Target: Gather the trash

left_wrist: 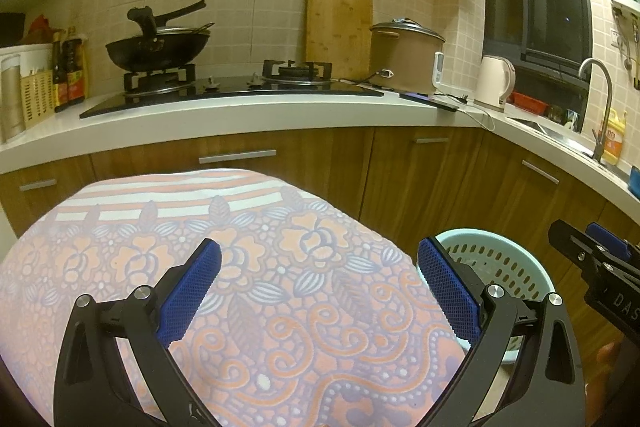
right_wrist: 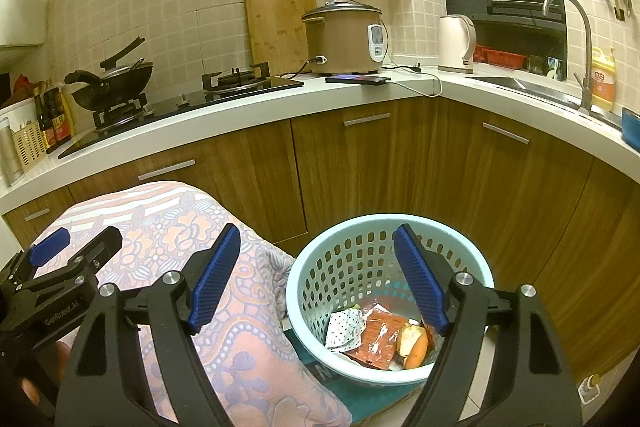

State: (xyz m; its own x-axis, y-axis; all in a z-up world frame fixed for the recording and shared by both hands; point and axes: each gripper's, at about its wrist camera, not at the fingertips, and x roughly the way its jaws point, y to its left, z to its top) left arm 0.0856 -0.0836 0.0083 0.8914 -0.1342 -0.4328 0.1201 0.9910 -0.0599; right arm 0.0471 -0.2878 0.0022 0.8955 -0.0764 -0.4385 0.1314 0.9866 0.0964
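A pale blue perforated basket point(right_wrist: 384, 303) is seen on the floor, just beside a low surface draped in a pink and lilac floral cloth point(right_wrist: 240, 327), in front of wooden kitchen cabinets point(right_wrist: 360, 167). Inside the basket, trash is gathered at the bottom: a white dotted wrapper point(right_wrist: 345, 323), a reddish-orange packet point(right_wrist: 376, 337) and a piece of orange peel point(right_wrist: 412, 345), all touching one another. The right gripper point(right_wrist: 318, 281) is held above the basket's near left side with its blue-padded jaws spread wide, and nothing is clamped between them. The left gripper point(left_wrist: 320, 291) is held over the cloth, its jaws likewise spread apart and empty; the basket point(left_wrist: 496, 267) is visible past its right finger, and the other gripper appears at the right edge of that view. Behind, a white counter point(right_wrist: 360, 95) is seen carrying a wok point(right_wrist: 116, 79) on a gas hob, a leaning cutting board point(right_wrist: 278, 23), a rice cooker point(right_wrist: 344, 39), a phone point(right_wrist: 356, 79) and a kettle point(right_wrist: 456, 43).
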